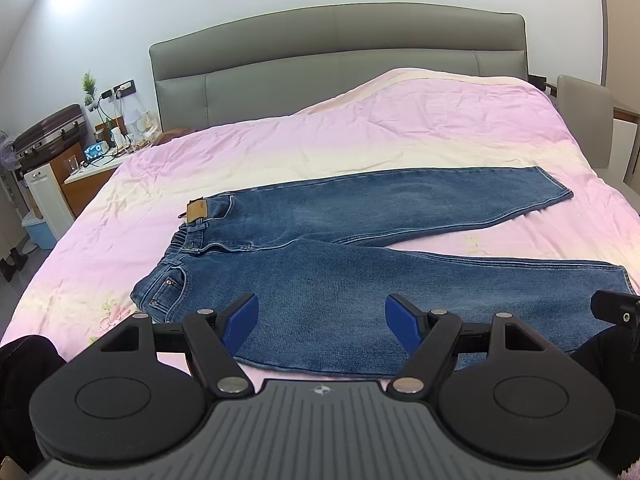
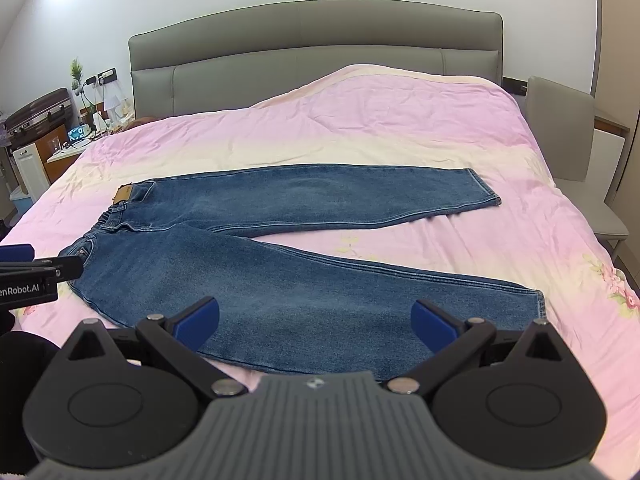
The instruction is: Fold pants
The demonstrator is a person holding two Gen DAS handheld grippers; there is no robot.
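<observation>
A pair of blue jeans (image 1: 340, 248) (image 2: 280, 248) lies flat on the pink bed cover, waistband to the left, the two legs spread apart in a V toward the right. My left gripper (image 1: 322, 322) hovers open over the near leg's upper thigh, nothing between its blue pads. My right gripper (image 2: 316, 322) is open too, above the near leg's lower half, close to the hem (image 2: 538, 304). The left gripper's tip (image 2: 24, 258) shows at the left edge of the right wrist view; the right gripper's edge (image 1: 616, 306) shows in the left wrist view.
The bed (image 1: 400, 128) has a grey padded headboard (image 1: 336, 60). A cluttered nightstand (image 1: 96, 160), a suitcase (image 1: 52, 132) and a blue bin (image 1: 38, 230) stand to the left. A grey chair (image 2: 568, 140) stands to the right of the bed.
</observation>
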